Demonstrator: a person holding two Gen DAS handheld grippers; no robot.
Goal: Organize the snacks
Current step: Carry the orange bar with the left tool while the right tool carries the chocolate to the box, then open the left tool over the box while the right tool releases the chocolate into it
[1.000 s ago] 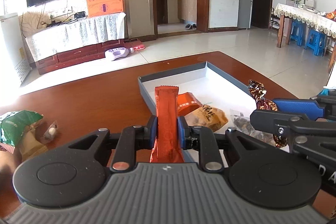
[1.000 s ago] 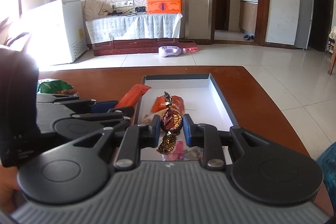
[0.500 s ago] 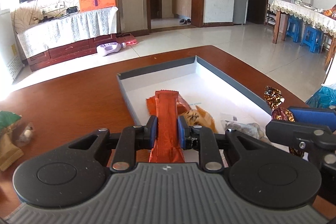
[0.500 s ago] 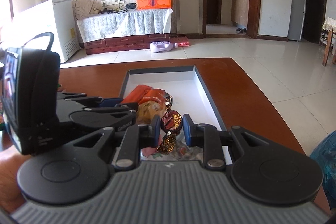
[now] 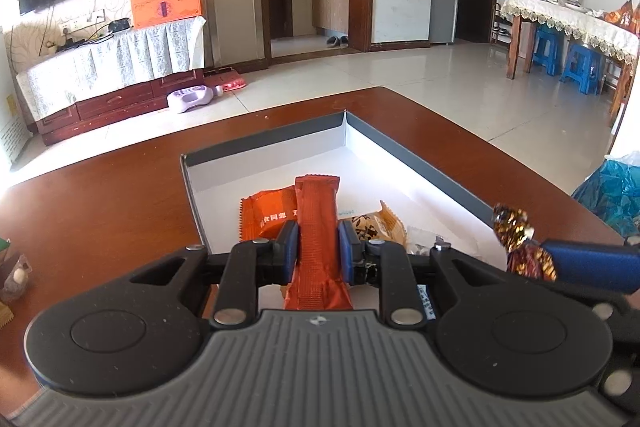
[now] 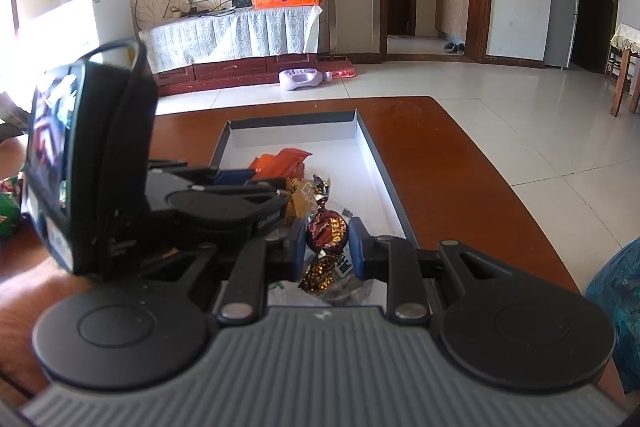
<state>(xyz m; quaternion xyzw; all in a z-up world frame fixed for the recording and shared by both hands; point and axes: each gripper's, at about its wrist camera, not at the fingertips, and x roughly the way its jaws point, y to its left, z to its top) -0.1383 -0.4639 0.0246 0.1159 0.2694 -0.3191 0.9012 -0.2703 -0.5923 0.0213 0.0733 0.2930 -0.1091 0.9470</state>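
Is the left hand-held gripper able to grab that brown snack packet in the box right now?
Probably not yet. The left hand-held gripper is shut on an orange bar, so it has no room. The brown packet lies close by in the box, with nothing covering it.

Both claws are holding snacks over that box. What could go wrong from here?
The orange bar hangs over packets already in the tray; dropped, it may land crooked on them. The left gripper and right gripper sit close together and could bump. The toffee candy, pinched only at its middle, might slip.
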